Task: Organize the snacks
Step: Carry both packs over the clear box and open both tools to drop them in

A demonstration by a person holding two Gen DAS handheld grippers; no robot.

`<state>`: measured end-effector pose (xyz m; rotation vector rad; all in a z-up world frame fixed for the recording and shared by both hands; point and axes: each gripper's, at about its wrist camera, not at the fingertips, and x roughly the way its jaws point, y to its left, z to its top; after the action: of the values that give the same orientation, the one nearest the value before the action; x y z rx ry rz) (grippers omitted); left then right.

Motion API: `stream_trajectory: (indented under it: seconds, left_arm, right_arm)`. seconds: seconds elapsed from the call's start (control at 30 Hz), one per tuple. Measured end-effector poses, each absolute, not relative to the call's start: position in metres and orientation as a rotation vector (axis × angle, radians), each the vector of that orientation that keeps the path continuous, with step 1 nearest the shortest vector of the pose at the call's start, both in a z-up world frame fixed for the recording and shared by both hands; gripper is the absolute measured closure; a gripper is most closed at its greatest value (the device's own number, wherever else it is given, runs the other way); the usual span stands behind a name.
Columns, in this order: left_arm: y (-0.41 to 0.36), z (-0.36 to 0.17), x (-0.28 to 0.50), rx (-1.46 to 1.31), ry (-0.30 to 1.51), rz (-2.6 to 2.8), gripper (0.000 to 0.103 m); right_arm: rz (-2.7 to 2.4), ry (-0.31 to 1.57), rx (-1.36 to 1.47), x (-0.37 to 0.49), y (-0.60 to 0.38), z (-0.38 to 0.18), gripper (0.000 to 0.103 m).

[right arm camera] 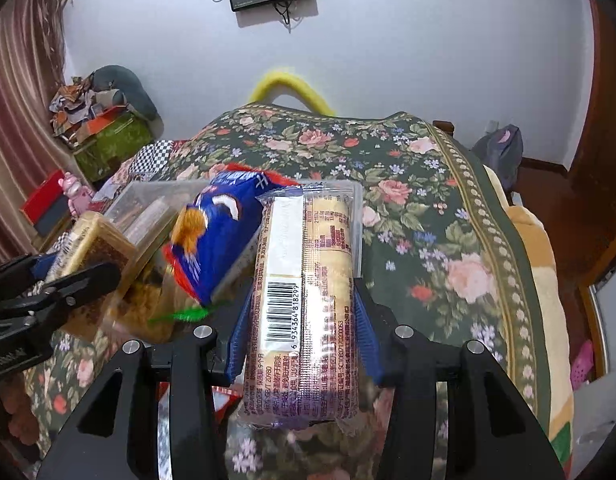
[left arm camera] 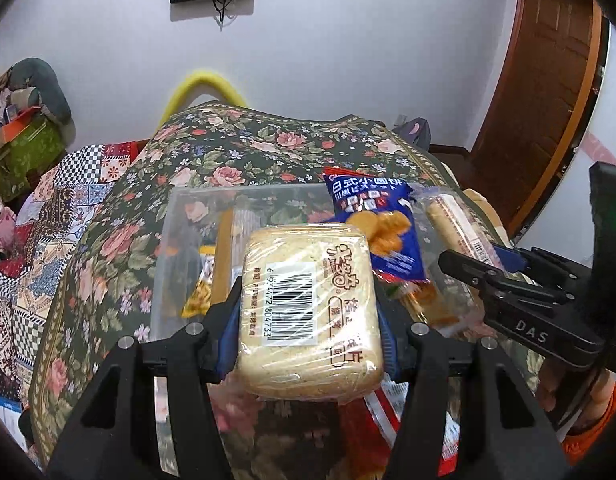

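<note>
- Left wrist view: the left gripper (left arm camera: 308,316) is clamped on a wrapped toast block (left arm camera: 308,312), whose long axis is seen to run straight forward along the fingers
- The clear box (left arm camera: 176,248) is found just ahead and slightly left on the floral cloth (left arm camera: 236,148), with a blue biscuit bag (left arm camera: 372,216) leaning at its right side; a short forward carry is judged to be what remains
- The right gripper (left arm camera: 504,264) is seen at the right, nipping a biscuit roll (left arm camera: 456,224)
- Right wrist view: the right gripper (right arm camera: 304,320) is closed on the biscuit roll (right arm camera: 308,300), laid lengthwise between the fingers
- The clear box (right arm camera: 148,200) lies ahead and to the left; the left gripper is judged nearer to it
</note>
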<state>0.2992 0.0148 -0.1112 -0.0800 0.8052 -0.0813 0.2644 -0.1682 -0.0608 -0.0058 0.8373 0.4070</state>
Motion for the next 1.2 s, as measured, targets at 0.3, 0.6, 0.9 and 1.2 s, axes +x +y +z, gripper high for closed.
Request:
stream_trajectory:
  seconds: [0.3, 0.6, 0.9, 1.2]
  left_arm:
    - [0.018, -0.114, 0.326, -0.093, 0.802, -0.061, 0.048]
    - [0.016, -0.120, 0.324, -0.074, 0.829, -0.056, 0.042]
    - [0.017, -0.095, 0.290, -0.056, 0.781, -0.069, 0.036]
    - [0.014, -0.086, 0.252, -0.071, 0.789, -0.091, 0.026]
  right_arm:
    - [0.422, 0.848, 0.005, 0.274, -0.160, -0.065, 0.060]
    - [0.415, 0.866, -0.062, 0.264, -0.157, -0.066, 0.058]
    - [0.446, 0.840, -0.052, 0.238, -0.166, -0.050, 0.040]
    - [0.481, 0.810, -0.058, 0.203, -0.172, -0.039, 0.034]
